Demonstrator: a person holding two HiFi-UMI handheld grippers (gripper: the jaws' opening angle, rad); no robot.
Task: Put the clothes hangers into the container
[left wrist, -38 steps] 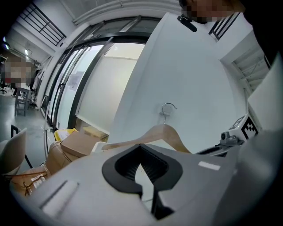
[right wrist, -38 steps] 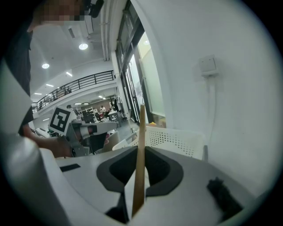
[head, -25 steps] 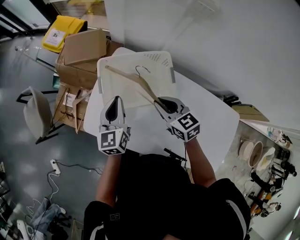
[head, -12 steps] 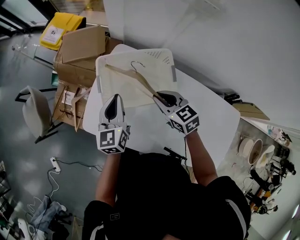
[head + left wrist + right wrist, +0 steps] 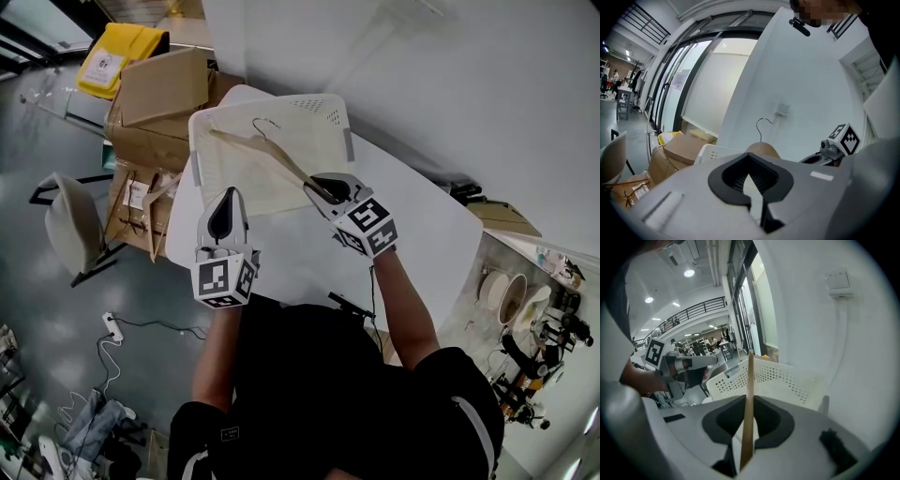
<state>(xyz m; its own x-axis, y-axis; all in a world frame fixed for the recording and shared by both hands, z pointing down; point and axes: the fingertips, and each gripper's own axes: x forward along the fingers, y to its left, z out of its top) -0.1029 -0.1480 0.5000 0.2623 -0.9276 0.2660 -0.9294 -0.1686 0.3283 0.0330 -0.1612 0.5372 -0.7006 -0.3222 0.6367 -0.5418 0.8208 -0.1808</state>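
1. While my right gripper [image 5: 325, 192] is clenched on one end of the wooden hanger [image 5: 275, 157], its fingers [image 5: 724, 420] pinch that arm edge-on, so the wood runs straight out ahead of them.
2. From that grip the hanger's long axis stretches away from me and to my left, across the open top of the white container [image 5: 323, 105]. The metal hook [image 5: 265, 125] stands up near the middle of the span, toward the container's far side.
3. Its far tip reaches close to the container's left rim. Whether that tip rests on anything or hangs clear, I cannot tell.
4. My left gripper [image 5: 228, 208] hovers over the tabletop [image 5: 412, 234] just short of the container's near wall. Its fingers [image 5: 736, 176] are closed together with nothing between them, apart from the hanger.
5. Since the right hand alone has the hanger, and the hanger already lies over the container, I judge the coming move to be lowering it and letting go.
6. What that turns on is the long axis. Both tips must sit inside the walls, and the left tip near the rim is the one likely to catch.
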